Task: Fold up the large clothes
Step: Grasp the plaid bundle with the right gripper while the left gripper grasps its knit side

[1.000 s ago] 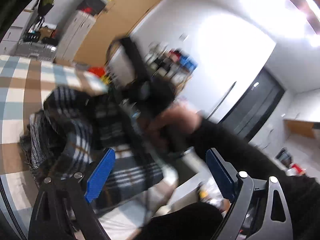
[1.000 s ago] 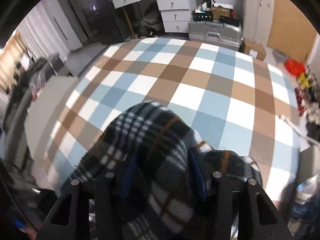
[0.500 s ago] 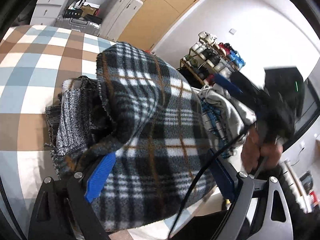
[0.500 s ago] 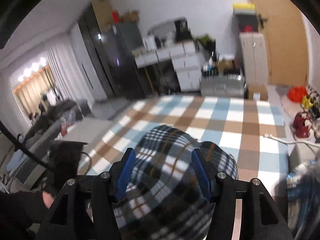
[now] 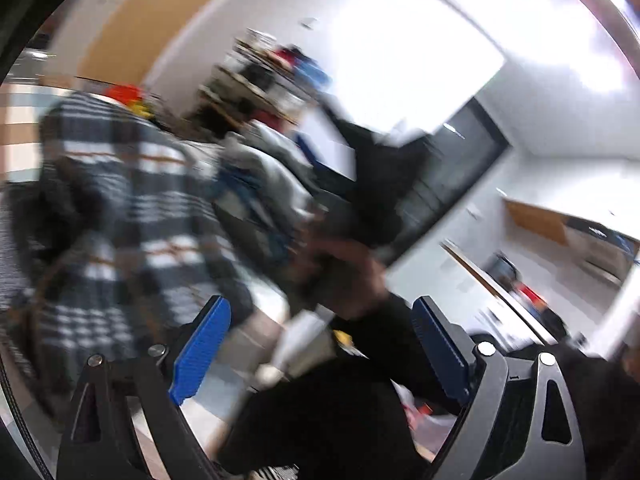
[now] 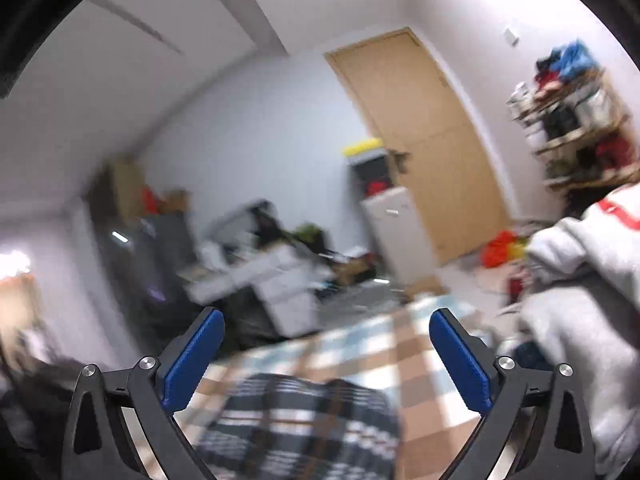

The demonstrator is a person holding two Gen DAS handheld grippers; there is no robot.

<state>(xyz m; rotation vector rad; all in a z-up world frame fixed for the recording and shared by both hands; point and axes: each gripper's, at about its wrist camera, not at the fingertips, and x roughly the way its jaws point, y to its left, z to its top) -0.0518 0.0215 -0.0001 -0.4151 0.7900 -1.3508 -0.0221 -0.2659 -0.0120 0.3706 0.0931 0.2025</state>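
Right claw (image 6: 326, 354): jaws just opened, nothing gripped | Left claw (image 5: 320, 344): spread wide, released | Plaid garment (image 6: 304, 424): bundled on checked bed (image 6: 404, 336), near you | Progress: this fold looks done; grey clothes pile (image 6: 580, 292) at right remains.

Dark plaid fleece garment (image 6: 296, 420), white and orange stripes, bunched on the checked surface (image 6: 412, 344)

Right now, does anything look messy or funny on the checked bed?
Yes. The plaid garment lies bunched in a rumpled heap on the checked cover, not folded flat. The right claw has just opened, with nothing between its pads. Beside it, grey clothes sit piled.
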